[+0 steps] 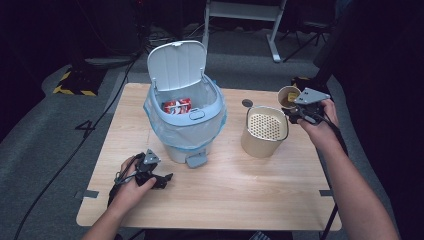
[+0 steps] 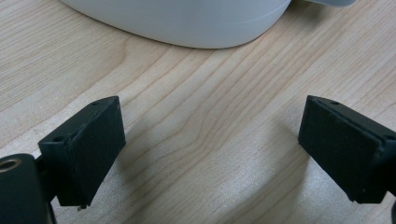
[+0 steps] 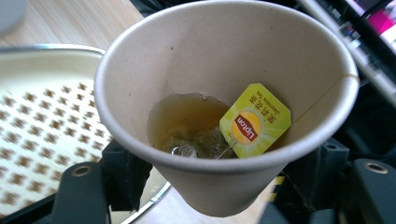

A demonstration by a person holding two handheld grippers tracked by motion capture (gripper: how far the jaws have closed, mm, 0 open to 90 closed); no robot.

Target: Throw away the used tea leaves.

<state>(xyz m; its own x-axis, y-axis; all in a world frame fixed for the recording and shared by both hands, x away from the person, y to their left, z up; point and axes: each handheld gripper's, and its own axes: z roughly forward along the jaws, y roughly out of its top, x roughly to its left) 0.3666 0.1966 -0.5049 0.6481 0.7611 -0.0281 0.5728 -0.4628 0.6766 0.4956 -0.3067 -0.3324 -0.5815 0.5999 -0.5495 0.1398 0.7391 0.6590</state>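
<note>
The right gripper (image 1: 296, 112) is clamped on a brown paper cup (image 1: 288, 96), one black jaw pressed to each side of the cup's lower wall, as the right gripper view makes plain. The cup (image 3: 224, 60) is tipped, its long axis leaning away from upright so that the mouth faces partly toward the gripper's camera; in the high view it sits at the far right part of the table, just beside the rim of a cream canister with a perforated strainer top (image 1: 265, 130). Inside the cup lie a little amber tea, a wet tea bag (image 3: 196, 144) and a yellow Lipton tag (image 3: 254, 120) whose string runs up over the rim. Whether the cup's base touches the table or hangs above it I cannot tell. The left gripper (image 1: 161, 179) rests low on the near left of the table, jaws spread wide with only bare wood between them, pointing toward the base of a pale blue pedal bin (image 1: 185, 120). The bin's lid stands raised, a bag lines it, and a red packet (image 1: 177, 106) lies inside. The wooden table (image 1: 220, 200) stands on grey carpet in a dark room, with cables trailing across the floor.
</note>
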